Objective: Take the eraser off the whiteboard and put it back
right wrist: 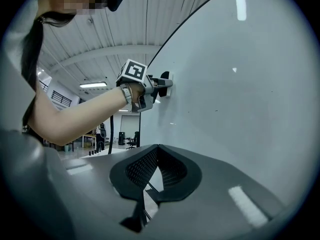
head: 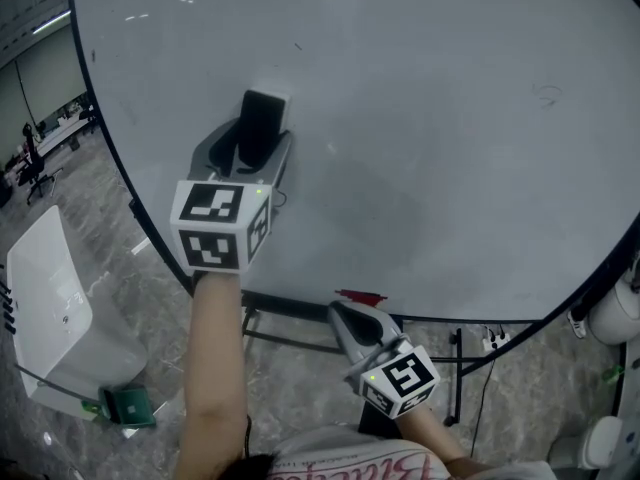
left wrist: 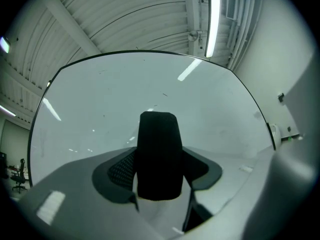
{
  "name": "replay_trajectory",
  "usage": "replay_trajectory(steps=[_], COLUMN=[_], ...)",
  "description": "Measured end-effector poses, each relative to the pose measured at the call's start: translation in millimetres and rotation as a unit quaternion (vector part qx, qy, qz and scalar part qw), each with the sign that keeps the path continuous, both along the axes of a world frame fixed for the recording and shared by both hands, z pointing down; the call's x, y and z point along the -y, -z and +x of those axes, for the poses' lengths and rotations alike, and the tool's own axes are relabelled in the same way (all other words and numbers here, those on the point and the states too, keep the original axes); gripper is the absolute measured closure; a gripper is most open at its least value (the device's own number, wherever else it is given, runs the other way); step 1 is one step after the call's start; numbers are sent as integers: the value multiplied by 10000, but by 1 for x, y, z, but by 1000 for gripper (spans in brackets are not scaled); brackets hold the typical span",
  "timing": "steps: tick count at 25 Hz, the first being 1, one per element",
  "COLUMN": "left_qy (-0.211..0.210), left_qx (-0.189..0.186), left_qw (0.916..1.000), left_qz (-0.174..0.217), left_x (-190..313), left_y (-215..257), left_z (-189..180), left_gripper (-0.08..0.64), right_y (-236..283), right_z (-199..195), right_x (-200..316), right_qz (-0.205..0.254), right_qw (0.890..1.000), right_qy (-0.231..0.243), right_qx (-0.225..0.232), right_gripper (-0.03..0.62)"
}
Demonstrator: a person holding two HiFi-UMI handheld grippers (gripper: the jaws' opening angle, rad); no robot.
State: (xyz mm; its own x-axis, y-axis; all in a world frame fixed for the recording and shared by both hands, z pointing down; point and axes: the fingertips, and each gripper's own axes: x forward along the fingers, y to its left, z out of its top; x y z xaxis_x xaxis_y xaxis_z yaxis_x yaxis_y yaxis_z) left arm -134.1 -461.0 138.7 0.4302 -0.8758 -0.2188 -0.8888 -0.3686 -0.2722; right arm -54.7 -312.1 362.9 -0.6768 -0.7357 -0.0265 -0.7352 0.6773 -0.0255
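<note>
Eraser (left wrist: 159,156), likely light and rigid, is being gripped across its sides by the left gripper (head: 258,156); the right gripper (head: 348,320) is being held closed, empty.

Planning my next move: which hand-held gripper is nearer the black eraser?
Left. The left hand-held gripper has the eraser between its jaws at the whiteboard; the right hand-held gripper sits shut, well below, near the board's bottom edge.

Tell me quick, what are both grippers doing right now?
Left gripper: closed on the black eraser.
Right gripper: closed, holding nothing.
</note>
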Motion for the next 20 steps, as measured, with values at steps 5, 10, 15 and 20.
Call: replay_trajectory(steps=[5,10,15,20], left_qy=[105,78,50,65], left_qx=[103,179,138,95], left_qw=[9999,9997,9997,9997], left_qz=[51,124,200,218], left_x=[1,0,-3,-14], left_y=[-1,0,1,-5], left_z=[2,3,2,-2], left_gripper=[299,299,296,296], right_y=[1,2,4,4], right_z=[1,-2,0,-1], right_x=[1,0,-1,-5], right_qz=[8,26,48,54], right_qw=[10000,10000,10000,9999], right_qy=[-10,54,70,115], right_qx=[6,-17,-41,-64], right_gripper=[591,591,591,591])
